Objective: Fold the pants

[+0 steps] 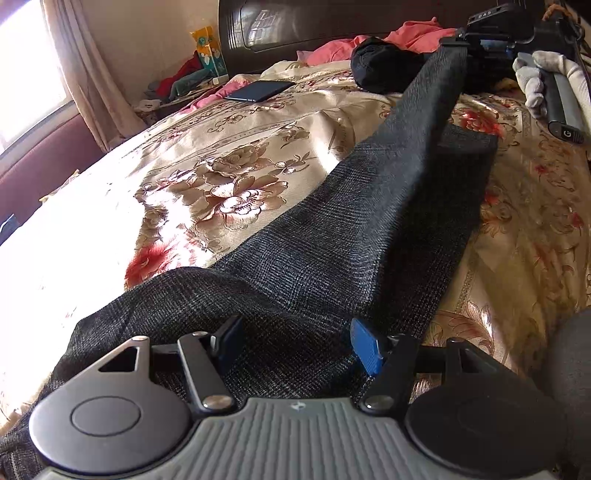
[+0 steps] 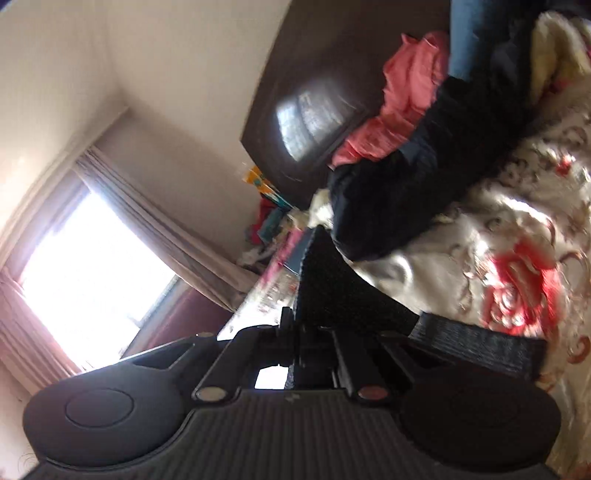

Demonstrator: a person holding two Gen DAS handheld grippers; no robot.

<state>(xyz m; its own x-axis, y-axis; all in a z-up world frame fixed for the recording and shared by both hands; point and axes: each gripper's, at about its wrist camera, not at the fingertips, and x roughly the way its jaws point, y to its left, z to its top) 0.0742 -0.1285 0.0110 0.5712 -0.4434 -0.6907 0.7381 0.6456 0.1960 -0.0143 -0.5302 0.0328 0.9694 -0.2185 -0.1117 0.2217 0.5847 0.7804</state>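
Dark grey checked pants [image 1: 332, 236] lie along the floral bedspread [image 1: 207, 155], waist end near me. My left gripper [image 1: 295, 343] is open, its blue pads [image 1: 365, 347] apart just above the waist fabric. My right gripper [image 1: 458, 40] is at the far end, shut on one pant leg hem and lifting that leg taut off the bed; the other leg [image 1: 469, 140] lies flat beneath. In the right wrist view, that gripper [image 2: 306, 325] is tilted and clamps the dark fabric [image 2: 332, 280].
A black garment bundle [image 1: 380, 66] and pink clothes [image 1: 369, 40] lie near the dark headboard [image 1: 314, 22]. A dark tablet [image 1: 258, 90] rests on the bed. A window and curtain [image 1: 74, 74] are at left, with clutter on a nightstand [image 1: 192, 77].
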